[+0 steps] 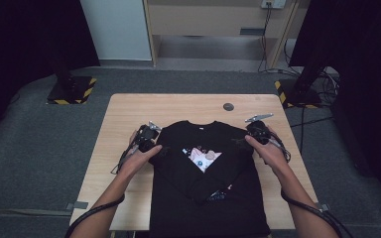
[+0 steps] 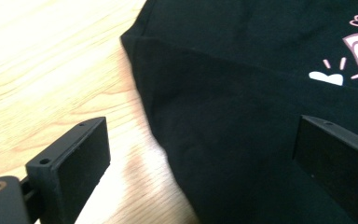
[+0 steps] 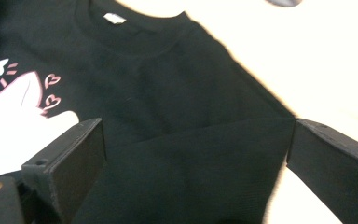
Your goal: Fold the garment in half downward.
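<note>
My black T-shirt (image 1: 206, 183) lay mid-counter (image 1: 124, 111), sleeves folded in. Both tongs — left (image 2: 200, 154) at nine o'clock, right (image 3: 193, 156) at three — gaped wide, empty; I feared pinching one layer, dragging folds loose.

Black T-shirt (image 1: 206, 198) bore a white-and-pink cat print (image 1: 203, 157) with pink hearts (image 3: 52, 80); table (image 1: 129, 119) was pale wood grain; gripper jaws were black; base plates (image 1: 72, 91) carried yellow-black stripes.
</note>
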Demonstrator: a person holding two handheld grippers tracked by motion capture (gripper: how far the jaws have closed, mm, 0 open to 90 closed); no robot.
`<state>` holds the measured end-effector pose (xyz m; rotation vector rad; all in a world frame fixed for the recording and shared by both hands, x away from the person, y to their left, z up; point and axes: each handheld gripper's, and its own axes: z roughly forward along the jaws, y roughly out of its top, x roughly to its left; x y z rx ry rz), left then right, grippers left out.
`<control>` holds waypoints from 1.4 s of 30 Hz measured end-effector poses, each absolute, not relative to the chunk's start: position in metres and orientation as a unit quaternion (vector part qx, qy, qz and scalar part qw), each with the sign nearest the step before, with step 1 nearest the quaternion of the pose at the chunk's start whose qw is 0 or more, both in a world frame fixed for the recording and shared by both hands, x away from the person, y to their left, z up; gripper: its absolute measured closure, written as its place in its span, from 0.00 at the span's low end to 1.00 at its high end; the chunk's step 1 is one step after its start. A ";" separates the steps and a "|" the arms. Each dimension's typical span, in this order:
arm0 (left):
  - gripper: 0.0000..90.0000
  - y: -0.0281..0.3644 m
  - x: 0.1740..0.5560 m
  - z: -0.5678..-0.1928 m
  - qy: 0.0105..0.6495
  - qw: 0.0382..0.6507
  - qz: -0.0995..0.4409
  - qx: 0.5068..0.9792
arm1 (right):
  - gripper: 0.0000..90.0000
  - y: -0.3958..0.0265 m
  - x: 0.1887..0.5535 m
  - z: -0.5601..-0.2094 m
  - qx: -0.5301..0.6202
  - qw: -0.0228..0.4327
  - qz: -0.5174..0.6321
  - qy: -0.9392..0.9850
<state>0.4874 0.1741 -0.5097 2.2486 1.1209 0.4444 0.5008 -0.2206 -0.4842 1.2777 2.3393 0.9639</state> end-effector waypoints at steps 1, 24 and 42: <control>0.03 0.172 0.486 -0.511 0.421 0.294 0.168 0.842 | 0.05 -0.217 0.499 -0.488 0.442 0.150 0.335 0.818; 0.02 0.154 0.460 -0.533 0.419 0.309 0.163 0.839 | 0.04 -0.182 0.456 -0.537 0.414 0.159 0.321 0.837; 0.02 0.159 0.422 -0.533 0.418 0.303 0.159 0.841 | 0.03 -0.175 0.426 -0.537 0.397 0.153 0.323 0.845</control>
